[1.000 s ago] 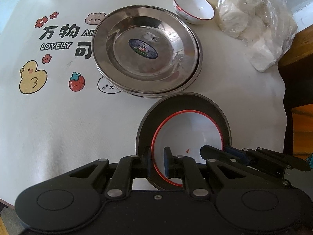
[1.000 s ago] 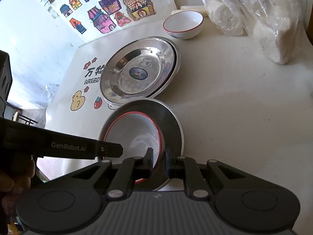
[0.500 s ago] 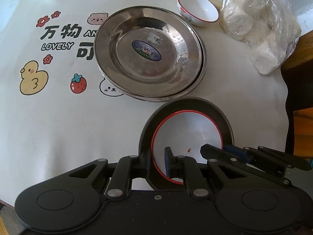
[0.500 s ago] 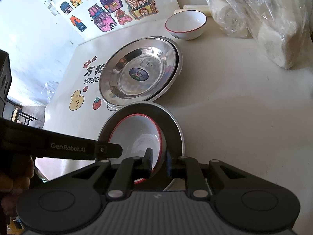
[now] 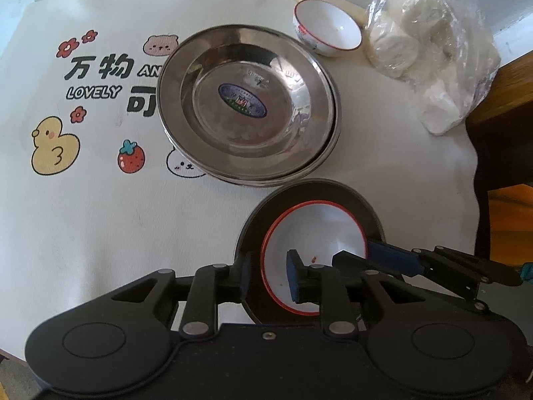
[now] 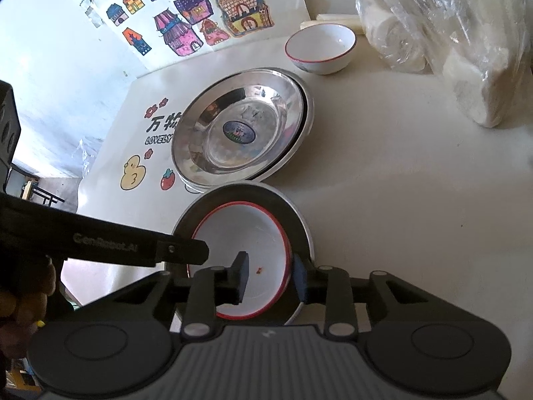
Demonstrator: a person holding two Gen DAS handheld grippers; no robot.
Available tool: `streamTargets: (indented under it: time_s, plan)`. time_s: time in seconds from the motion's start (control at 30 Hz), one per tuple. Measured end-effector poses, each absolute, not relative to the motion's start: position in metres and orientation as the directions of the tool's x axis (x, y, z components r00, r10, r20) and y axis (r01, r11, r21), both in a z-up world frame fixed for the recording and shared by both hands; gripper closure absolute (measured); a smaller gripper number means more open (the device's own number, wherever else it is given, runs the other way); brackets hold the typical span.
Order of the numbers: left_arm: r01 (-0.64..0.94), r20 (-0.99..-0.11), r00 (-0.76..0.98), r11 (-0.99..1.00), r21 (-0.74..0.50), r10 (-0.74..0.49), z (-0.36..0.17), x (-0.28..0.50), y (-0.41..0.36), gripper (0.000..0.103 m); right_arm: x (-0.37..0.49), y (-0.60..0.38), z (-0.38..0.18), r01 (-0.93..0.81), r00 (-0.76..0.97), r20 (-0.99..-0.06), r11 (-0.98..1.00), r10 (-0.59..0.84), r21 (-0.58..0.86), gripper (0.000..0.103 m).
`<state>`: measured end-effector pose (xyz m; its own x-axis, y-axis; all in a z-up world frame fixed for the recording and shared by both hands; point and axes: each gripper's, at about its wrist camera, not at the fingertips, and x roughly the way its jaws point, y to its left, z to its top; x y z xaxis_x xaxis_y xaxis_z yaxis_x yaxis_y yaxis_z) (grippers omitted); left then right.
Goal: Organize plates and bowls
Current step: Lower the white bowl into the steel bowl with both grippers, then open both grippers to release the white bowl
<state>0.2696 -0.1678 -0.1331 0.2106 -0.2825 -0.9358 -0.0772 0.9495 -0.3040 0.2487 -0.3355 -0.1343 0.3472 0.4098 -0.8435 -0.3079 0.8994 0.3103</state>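
Red-rimmed white bowl [image 5: 313, 240] being carried inside dark plate [image 5: 363, 210], lower centre, above desk [image 5: 100, 233]. Left tool [image 5: 269, 276] and right tool [image 6: 269, 275] each straddling opposite rims, grip tightness unclear. Glazed, rigid, slippery, chippable; rim being judged best hold.

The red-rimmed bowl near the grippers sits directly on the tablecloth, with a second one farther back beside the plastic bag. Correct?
Not quite. The near red-rimmed bowl sits inside a dark plate, not on the tablecloth; the left wrist view shows it. The second bowl does stand farther back beside the plastic bag.
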Motion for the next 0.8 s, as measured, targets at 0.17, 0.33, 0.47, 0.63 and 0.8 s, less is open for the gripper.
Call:
streamTargets:
  time_s: [0.17, 0.33, 0.47, 0.63, 0.8]
  plan:
    - [-0.069, -0.929, 0.232, 0.948, -0.311, -0.288, -0.122, 0.269, -0.165, 0.069, 0.245, -0.338, -0.124, -0.329, 0.373, -0.829, 0.895, 0.417, 0.302, 0.063]
    - [-0.059, -0.922, 0.277, 0.953, -0.298, -0.271, -0.111, 0.274, -0.163, 0.058, 0.246, -0.344, -0.112, -0.337, 0.406, -0.811, 0.894, 0.421, 0.296, 0.046]
    - [-0.063, -0.92, 0.302, 0.958, -0.28, -0.25, -0.104, 0.281, -0.16, 0.048, 0.253, -0.356, -0.109, -0.295, 0.418, -0.804, 0.9, 0.423, 0.32, 0.041]
    - [-0.092, -0.924, 0.338, 0.971, -0.222, -0.179, -0.1, 0.293, -0.155, 0.014, 0.262, -0.373, -0.11, -0.25, 0.434, -0.799, 0.908, 0.417, 0.337, 0.03]
    - [-0.13, -0.934, 0.335, 0.975, -0.177, -0.125, -0.104, 0.307, -0.152, 0.002, 0.27, -0.386, -0.114, -0.201, 0.438, -0.799, 0.911, 0.412, 0.36, 0.015]
